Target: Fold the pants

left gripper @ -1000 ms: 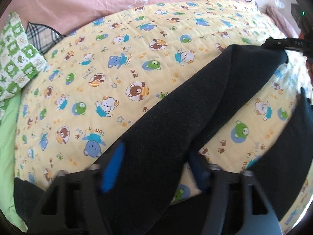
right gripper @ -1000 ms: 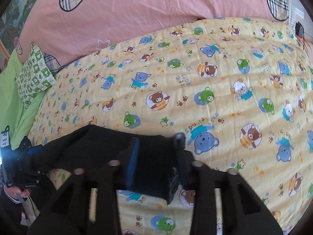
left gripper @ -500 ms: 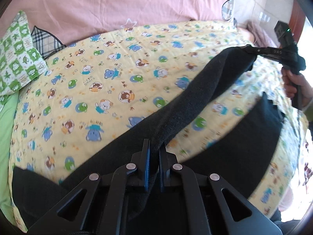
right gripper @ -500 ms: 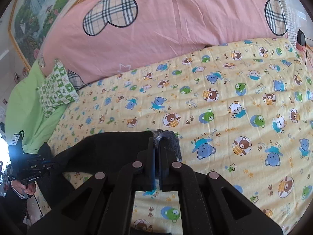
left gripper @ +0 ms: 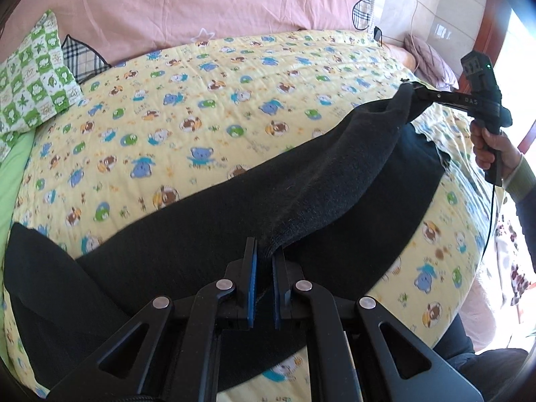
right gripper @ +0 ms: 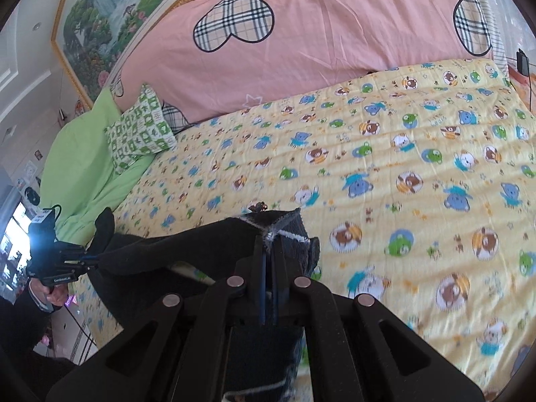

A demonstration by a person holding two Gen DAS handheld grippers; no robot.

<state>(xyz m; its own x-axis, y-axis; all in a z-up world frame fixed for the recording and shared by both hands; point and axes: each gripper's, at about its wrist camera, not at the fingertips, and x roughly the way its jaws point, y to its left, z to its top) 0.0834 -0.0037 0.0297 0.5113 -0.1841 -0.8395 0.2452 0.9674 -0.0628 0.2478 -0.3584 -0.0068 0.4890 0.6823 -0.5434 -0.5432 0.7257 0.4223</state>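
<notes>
One pair of black pants (left gripper: pixel 301 181) is stretched across the bed, part of it lifted off the yellow teddy-bear quilt (left gripper: pixel 207 93) and part still lying on it. The raised strip of fabric runs like a taut band between the two tools — the rest spreads dark and flat underneath, reaching toward the near-left edge of the bed.

Left hand-held gripper (left gripper: pixel 263 261) has its blue pads pinched tight on a bunched edge of the pants, right at the bottom of its own view. Right hand-held gripper (right gripper: pixel 269 251) is also clamped down on the cloth, biting a corner where a pale stitched seam shows. From the left camera you can see that right tool off to the side, a hand (left gripper: pixel 489 144) wrapped round its handle, with the fabric hanging from its tip.

Beyond the pants it's all bedding — a pink duvet (right gripper: pixel 318 33) with plaid hearts piled at the head, a green-and-white checked pillow (right gripper: pixel 139 130) tucked against it, and a lime green sheet (right gripper: pixel 80 167) along that side. A framed landscape picture (right gripper: pixel 110 10) hangs on the wall above.
</notes>
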